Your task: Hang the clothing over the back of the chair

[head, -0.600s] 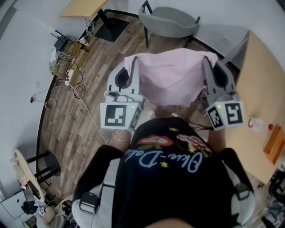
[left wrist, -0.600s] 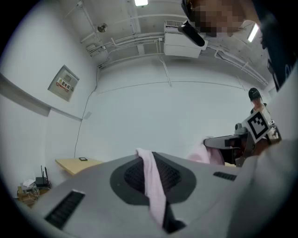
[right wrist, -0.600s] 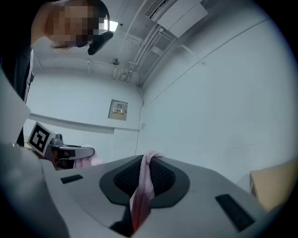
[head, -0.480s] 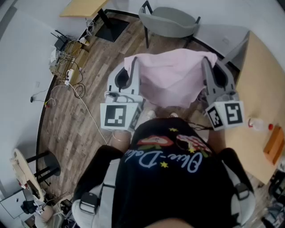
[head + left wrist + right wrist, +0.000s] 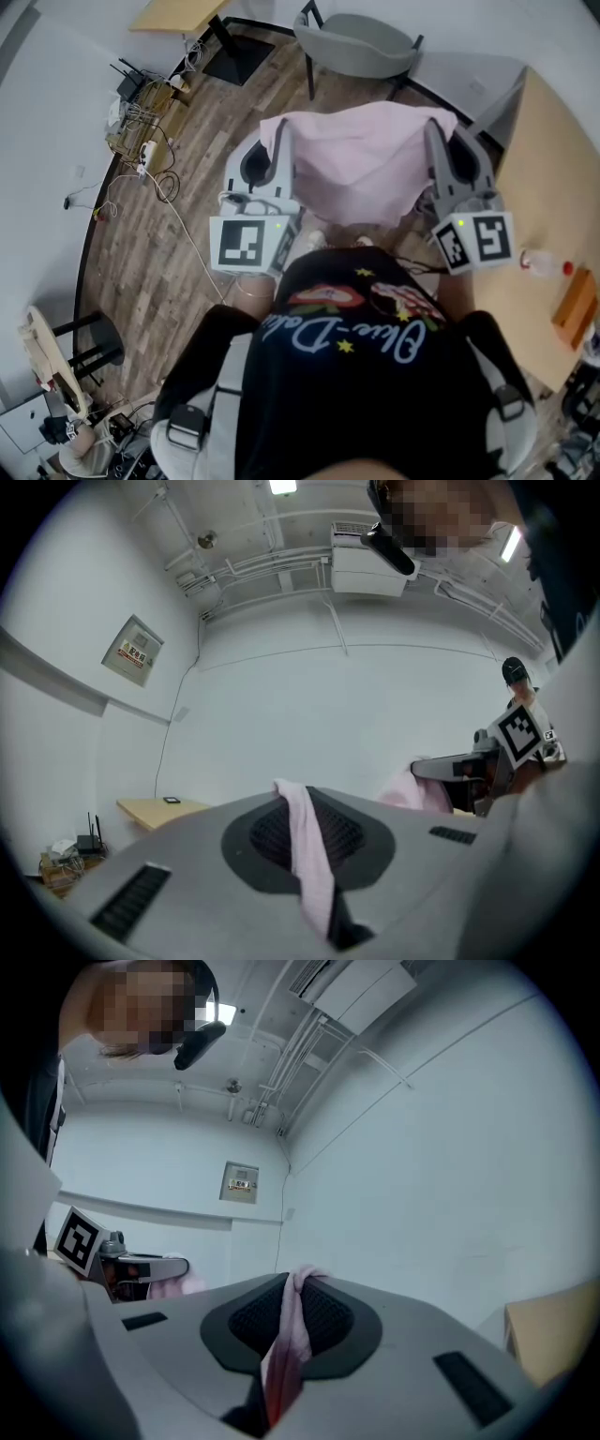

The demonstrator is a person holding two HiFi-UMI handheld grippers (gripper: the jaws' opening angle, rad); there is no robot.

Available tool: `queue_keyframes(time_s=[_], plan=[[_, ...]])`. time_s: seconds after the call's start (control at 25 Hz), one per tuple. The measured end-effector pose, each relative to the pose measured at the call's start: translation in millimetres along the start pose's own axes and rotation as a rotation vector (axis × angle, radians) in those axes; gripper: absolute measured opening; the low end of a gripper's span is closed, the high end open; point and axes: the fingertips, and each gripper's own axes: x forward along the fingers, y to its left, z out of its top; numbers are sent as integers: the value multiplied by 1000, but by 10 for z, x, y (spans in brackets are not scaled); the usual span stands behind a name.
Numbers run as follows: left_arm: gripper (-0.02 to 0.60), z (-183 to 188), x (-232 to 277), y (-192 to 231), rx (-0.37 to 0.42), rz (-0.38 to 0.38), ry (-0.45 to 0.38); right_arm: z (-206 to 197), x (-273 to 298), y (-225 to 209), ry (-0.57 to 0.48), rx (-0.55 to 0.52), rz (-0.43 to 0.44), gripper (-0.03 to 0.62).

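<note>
the person (image 5: 366,394) is standing over a wooden floor (image 5: 187,234) and is holding a gripper in each hand, both pointing level and away from the body. the pink clothing (image 5: 361,169) is hanging stretched between the two grippers, in the air in front of the person, its upper edge running from one to the other and the rest drooping below.

the left gripper (image 5: 281,139) is clenching one upper corner of the clothing; in the left gripper view a narrow strip of pink cloth is running down between its closed jaws. the right gripper (image 5: 437,133) is clenching the other upper corner, and in the right gripper view a bunched fold of pink cloth is sitting pinched between its jaws.

the grey chair (image 5: 356,42) is standing further ahead, beyond the clothing and well apart from it, with its curved back facing the person. the clothing is not touching the chair.

a light wooden table (image 5: 548,159) is lying to the right, and a small clear bottle (image 5: 542,263) is lying on it near the right gripper's marker cube. a tangle of cables (image 5: 141,150) is lying on the floor to the left, by the wall.
</note>
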Motion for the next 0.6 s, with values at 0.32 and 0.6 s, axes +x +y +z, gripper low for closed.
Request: queue_keyframes(time_s=[0.32,0.6], plan=[[8,17,32,-171,-5,14,-11,28,-85,-151,-3,2,8,32],[8,22,100,-383,10,12,-17,44,-157,-320,-1,-8,24,32]])
